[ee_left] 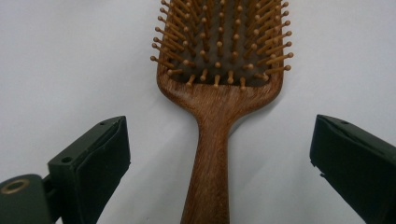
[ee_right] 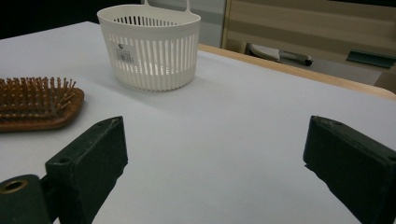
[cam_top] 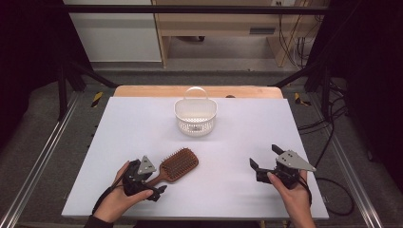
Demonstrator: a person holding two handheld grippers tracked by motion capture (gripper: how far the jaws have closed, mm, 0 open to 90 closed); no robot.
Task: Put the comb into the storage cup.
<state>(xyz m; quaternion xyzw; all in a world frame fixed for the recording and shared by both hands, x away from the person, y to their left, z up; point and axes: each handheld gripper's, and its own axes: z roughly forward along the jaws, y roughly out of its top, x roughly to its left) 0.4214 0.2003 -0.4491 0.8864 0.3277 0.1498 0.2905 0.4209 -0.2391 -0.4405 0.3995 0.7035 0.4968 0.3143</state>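
- The brown wooden paddle hairbrush [ee_left: 219, 93] lies bristles-up on the white bench [cam_top: 142, 123].
- Its handle runs between the left tool's [ee_left: 219, 158] spread jaws, untouched.
- The right tool [cam_top: 267, 159] is apart too.

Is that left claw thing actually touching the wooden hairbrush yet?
Apart. In the left gripper view, the left gripper has its jaws spread wide on either side of the hairbrush handle, with bare white table showing between each jaw and the wood.

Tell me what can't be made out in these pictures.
- Hairbrush: in the left gripper view, the top and bottom edges cut off its far end and handle end.
- Label on the basket: print too small in the right gripper view.
- Basket floor: partly hidden by its own wall in the high view.
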